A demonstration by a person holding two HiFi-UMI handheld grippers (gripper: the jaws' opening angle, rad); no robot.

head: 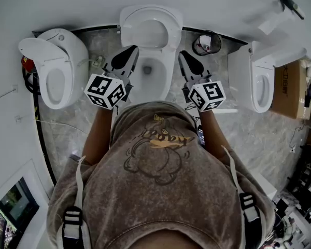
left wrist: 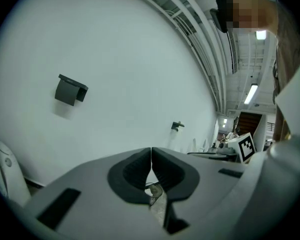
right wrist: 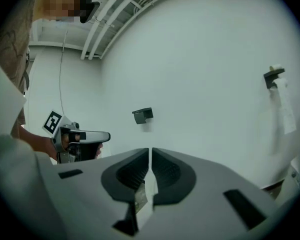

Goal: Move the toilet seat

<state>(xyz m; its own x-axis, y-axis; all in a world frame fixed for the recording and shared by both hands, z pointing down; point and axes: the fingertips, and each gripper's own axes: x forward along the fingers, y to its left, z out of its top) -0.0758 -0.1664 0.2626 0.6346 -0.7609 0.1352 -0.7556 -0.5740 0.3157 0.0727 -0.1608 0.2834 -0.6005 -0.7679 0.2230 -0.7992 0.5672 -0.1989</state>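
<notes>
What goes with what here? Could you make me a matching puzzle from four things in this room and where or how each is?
1. middle toilet
2. wire wastebasket
3. cardboard box
4. left gripper

A. jaws shut, empty
B. far right, beyond the right toilet
C. flanked by the left gripper and right gripper
D. by the wall, just right of the middle toilet

Pairs: 1-C, 2-D, 3-B, 4-A

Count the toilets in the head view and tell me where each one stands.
3. The left toilet stands at the picture's left, the middle toilet straight ahead at top centre, the right toilet at the right. Others may lie outside the frame.
</notes>
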